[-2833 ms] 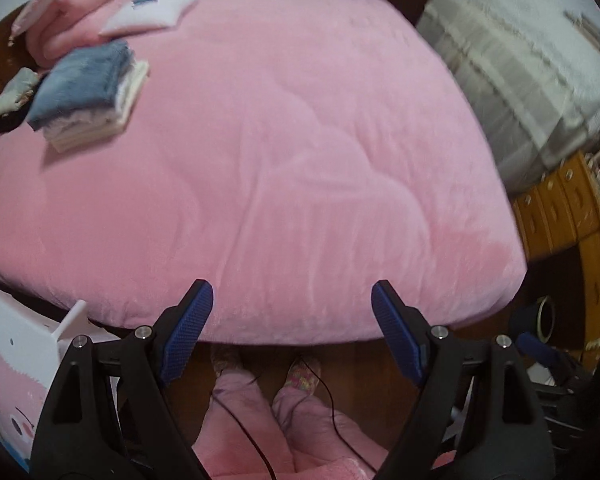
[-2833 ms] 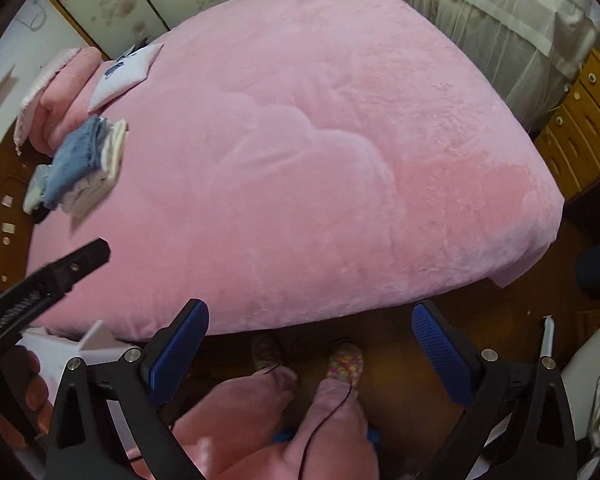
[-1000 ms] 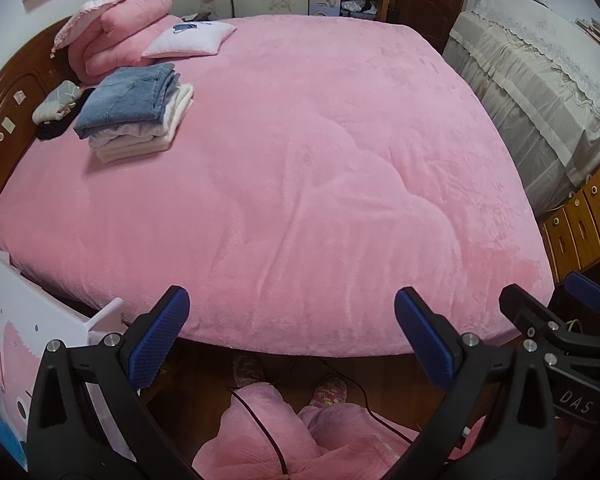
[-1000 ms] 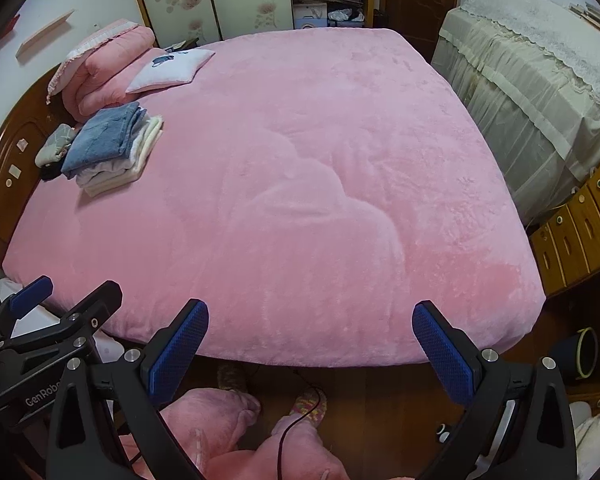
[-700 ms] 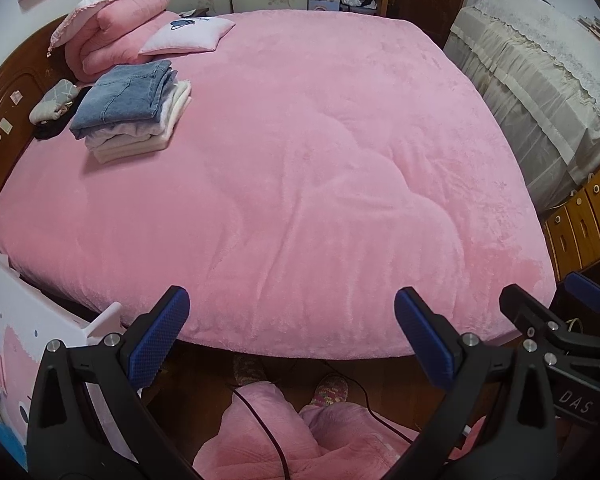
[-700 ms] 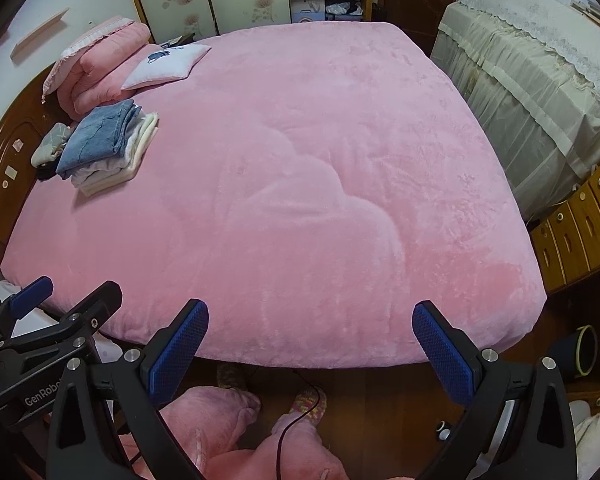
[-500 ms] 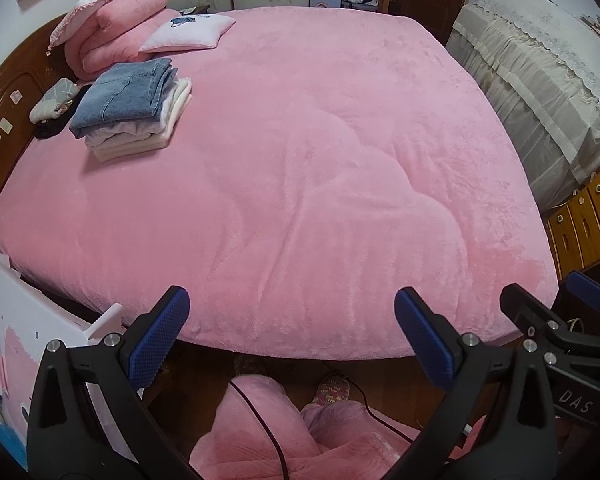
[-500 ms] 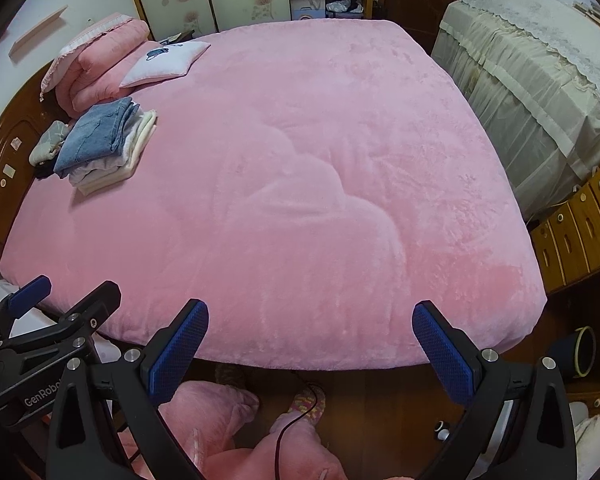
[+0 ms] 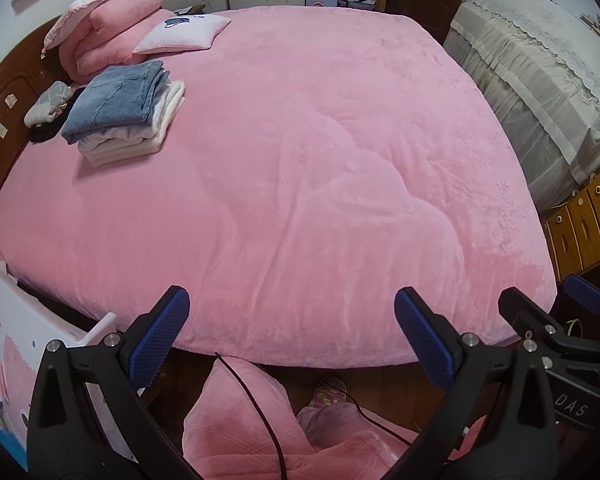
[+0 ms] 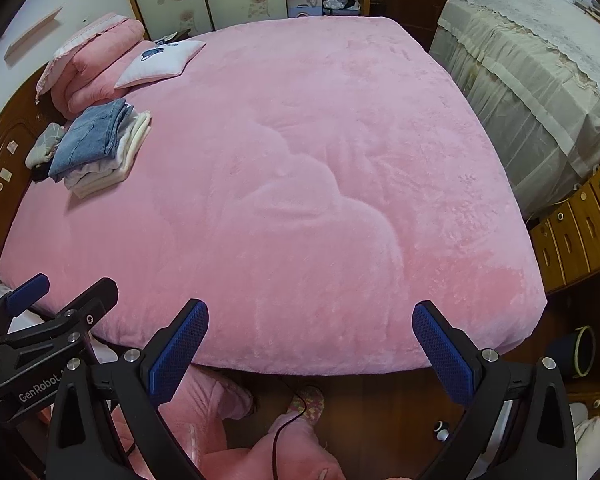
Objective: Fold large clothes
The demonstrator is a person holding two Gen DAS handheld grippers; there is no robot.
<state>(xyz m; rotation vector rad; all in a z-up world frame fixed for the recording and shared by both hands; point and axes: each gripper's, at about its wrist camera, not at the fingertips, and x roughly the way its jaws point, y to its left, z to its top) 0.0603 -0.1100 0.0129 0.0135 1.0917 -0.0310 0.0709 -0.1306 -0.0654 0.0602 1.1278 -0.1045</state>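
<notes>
While jaws gape, plush quilted blanket [image 9: 300, 152], apparently denim-topped stack [image 9: 120, 108].

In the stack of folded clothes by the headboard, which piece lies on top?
The folded blue jeans top the stack; the pieces beneath are white or pale.

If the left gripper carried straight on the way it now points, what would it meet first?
Probably the pink bedspread: the open left gripper points at its near-middle, nothing between; depth is unclear.
</notes>
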